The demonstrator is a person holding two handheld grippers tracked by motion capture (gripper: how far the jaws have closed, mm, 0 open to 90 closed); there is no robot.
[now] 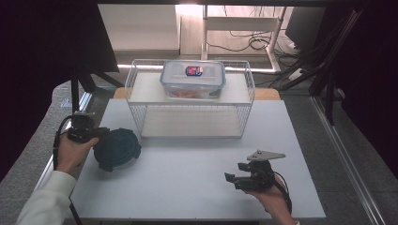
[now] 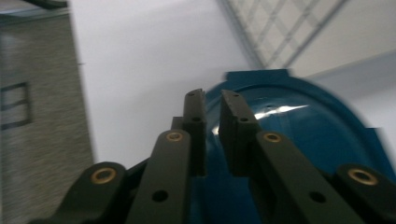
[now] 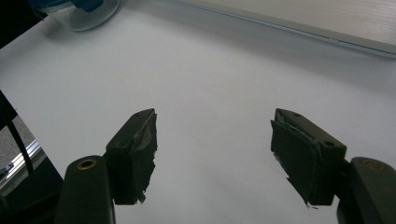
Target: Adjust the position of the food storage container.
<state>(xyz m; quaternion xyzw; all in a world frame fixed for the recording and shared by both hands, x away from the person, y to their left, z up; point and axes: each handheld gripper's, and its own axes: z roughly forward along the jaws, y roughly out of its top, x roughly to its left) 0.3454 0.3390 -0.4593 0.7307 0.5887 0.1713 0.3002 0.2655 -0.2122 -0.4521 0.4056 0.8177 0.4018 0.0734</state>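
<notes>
- Left tongs, jaws nearly closed on the rim of the round blue lidded container on the white surface.
- Right tongs gape wide, empty.
- Likely a lift next; the grip needs confirming.

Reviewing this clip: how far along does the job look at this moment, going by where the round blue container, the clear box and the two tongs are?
Done: the clear lidded box sits on the wire rack's upper shelf. In hand: the left tongs are closed nearly to touching at the round blue container on the white table; an actual grip can't be confirmed. Left: that container is not on the rack, and the right tongs are open and empty.
</notes>
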